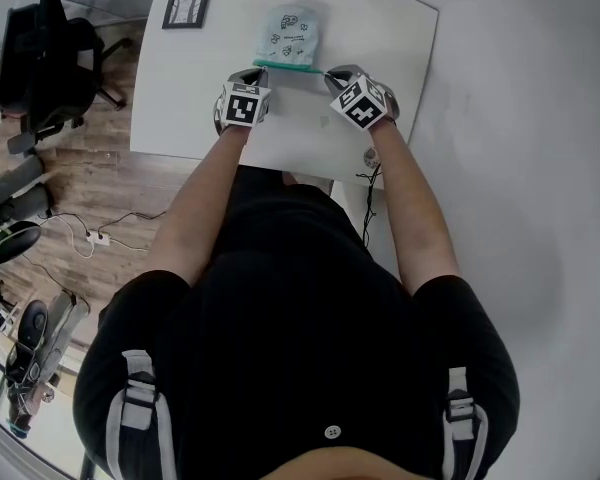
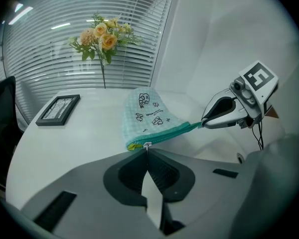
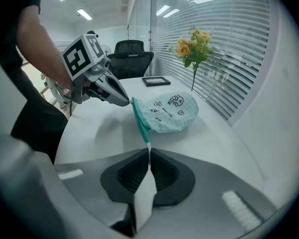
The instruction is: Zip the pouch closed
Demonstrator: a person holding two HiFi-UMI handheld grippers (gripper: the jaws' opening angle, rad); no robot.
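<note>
A pale blue checked pouch (image 1: 288,30) with small printed drawings lies on the white table (image 1: 180,88), its teal zipper edge (image 1: 285,65) facing me. My left gripper (image 1: 254,72) is shut on the small metal zipper pull (image 2: 147,145) at the pouch's (image 2: 147,114) left end. My right gripper (image 1: 330,72) is shut on the teal tab (image 3: 147,142) at the right end of the pouch (image 3: 172,111). The zipper edge (image 2: 172,132) is stretched taut between the two grippers. In the left gripper view the right gripper (image 2: 205,123) shows pinching the tab; in the right gripper view the left gripper (image 3: 128,102) shows at the other end.
A black picture frame (image 1: 187,3) lies at the table's far left corner, and a vase of yellow flowers (image 2: 102,36) stands beyond the pouch by the window blinds. A black office chair (image 1: 45,53) stands left of the table. A cable (image 1: 368,193) hangs at the near right edge.
</note>
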